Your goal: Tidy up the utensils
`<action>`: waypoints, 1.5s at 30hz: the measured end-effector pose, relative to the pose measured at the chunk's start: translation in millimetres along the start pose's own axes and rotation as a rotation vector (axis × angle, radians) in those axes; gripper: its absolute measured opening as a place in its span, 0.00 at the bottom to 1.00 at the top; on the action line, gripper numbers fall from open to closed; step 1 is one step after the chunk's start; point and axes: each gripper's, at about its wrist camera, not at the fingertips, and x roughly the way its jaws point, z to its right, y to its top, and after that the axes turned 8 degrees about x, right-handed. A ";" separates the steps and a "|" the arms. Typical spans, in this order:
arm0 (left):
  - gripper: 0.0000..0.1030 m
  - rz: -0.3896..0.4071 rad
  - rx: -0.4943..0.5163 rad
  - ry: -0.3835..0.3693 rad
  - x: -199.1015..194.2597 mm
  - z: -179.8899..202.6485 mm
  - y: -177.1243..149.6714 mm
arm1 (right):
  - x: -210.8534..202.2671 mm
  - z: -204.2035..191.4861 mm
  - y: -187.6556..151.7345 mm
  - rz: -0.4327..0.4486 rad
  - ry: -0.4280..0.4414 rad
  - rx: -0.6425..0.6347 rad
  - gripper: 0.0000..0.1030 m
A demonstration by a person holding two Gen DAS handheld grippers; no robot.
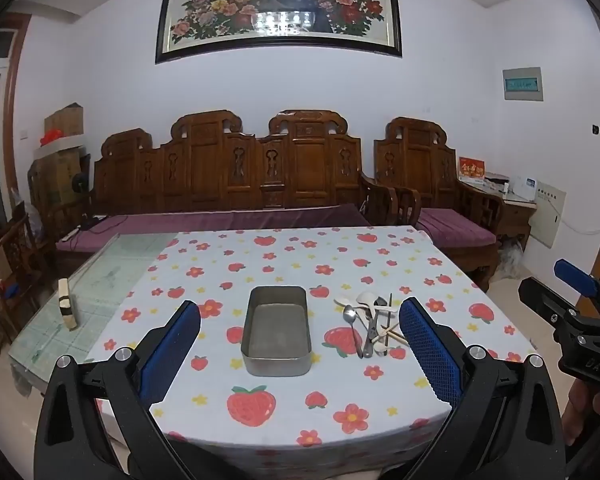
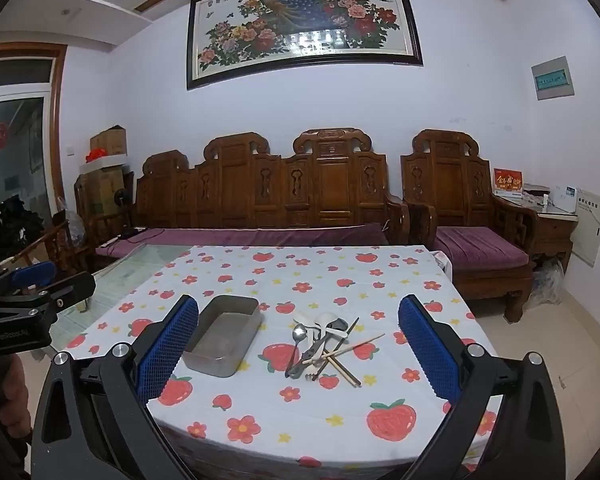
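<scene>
Right wrist view: tabletop [image 2: 340, 280] fills mid-frame, metal tray [image 2: 222, 336] left of centre, utensil pile [image 2: 324, 346] centred between the right gripper [image 2: 298, 348] fingers, handles toward the camera. Both grippers gape empty; left gripper [image 1: 300, 352] frames the tray instead.

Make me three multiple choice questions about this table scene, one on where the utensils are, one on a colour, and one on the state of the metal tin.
1. Where does the utensil pile lie?
A. inside the tin
B. on the tablecloth beside the tin
C. on the sofa

2. What colour are the gripper pads?
A. blue
B. red
C. yellow

3. What state is the metal tin in?
A. lidded
B. full of spoons
C. open and empty

Answers: 1 B, the spoons and chopsticks lie crossed on the strawberry tablecloth, apart from the tin. 2 A, both wrist views show blue textured pads. 3 C, its bare floor shows with no lid on it.
</scene>
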 end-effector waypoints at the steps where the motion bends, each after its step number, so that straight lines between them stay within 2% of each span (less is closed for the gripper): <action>1: 0.94 0.001 0.001 0.000 0.3 0.6 0.3 | -0.1 -0.2 0.0 0.001 0.000 -0.003 0.98; 14: 0.94 0.018 -0.005 -0.005 -11.8 -0.1 9.2 | -1.1 -0.2 0.7 0.001 0.003 0.003 0.98; 45: 0.94 0.020 -0.007 -0.006 -14.3 0.0 7.8 | -3.7 -4.0 2.2 0.002 0.001 0.002 0.98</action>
